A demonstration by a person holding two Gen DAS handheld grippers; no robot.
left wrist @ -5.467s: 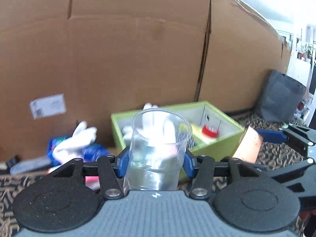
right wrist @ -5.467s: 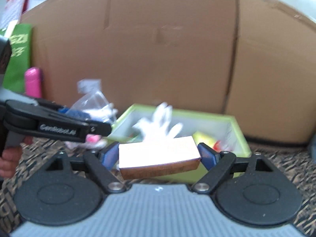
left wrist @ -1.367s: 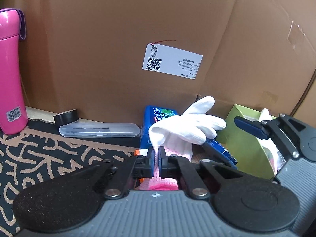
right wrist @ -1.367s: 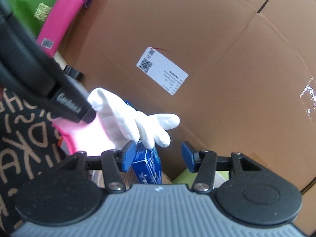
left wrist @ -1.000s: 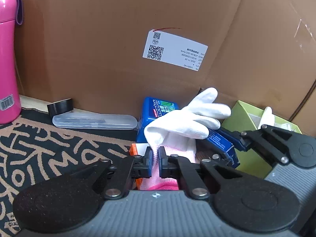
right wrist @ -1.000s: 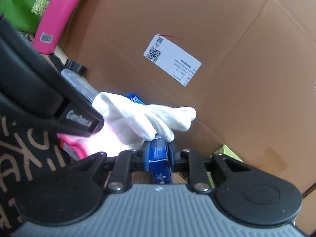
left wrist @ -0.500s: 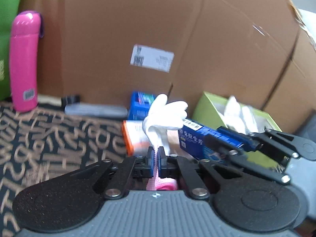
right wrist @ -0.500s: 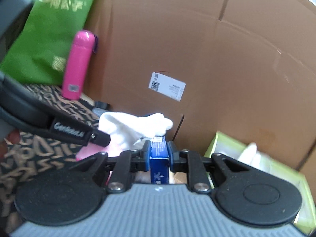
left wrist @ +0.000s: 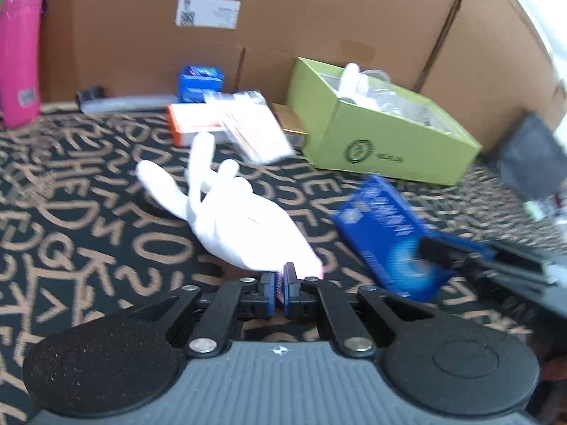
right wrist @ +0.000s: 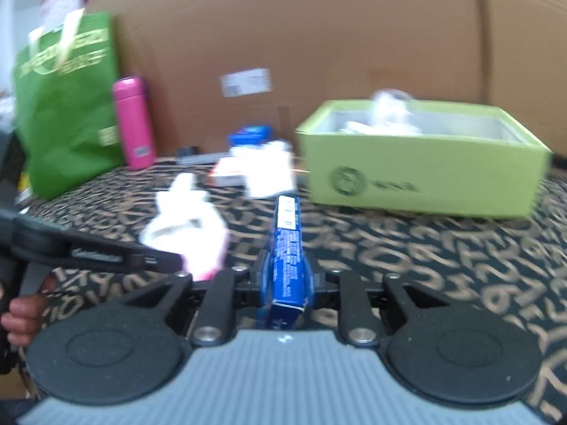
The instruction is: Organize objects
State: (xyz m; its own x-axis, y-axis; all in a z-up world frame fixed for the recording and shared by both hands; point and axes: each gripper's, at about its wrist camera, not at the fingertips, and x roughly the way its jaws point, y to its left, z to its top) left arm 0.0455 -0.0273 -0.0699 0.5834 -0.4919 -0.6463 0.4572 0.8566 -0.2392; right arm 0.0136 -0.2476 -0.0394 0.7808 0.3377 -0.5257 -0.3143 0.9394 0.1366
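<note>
My left gripper (left wrist: 280,288) is shut on the pink cuff of a white glove (left wrist: 234,223), whose fingers spread forward over the patterned cloth. The glove also shows in the right wrist view (right wrist: 187,223), left of centre. My right gripper (right wrist: 286,276) is shut on a blue box (right wrist: 287,248), held on edge and pointing forward. The blue box also shows in the left wrist view (left wrist: 386,237), to the right of the glove. A green open box (right wrist: 421,173) with several items inside stands ahead to the right, and shows in the left wrist view (left wrist: 382,141).
An orange-and-white box (left wrist: 198,124), a clear packet (left wrist: 255,124), a blue pack (left wrist: 200,81) and a clear case (left wrist: 127,102) lie near the cardboard wall (left wrist: 319,17). A pink bottle (right wrist: 134,127) and a green bag (right wrist: 67,106) stand at left. A grey bag (left wrist: 535,163) is at right.
Both grippers have pulled back from the cardboard wall and down, carrying the glove and the blue box. The glove now hangs low over the cloth. The green box is farther off.
</note>
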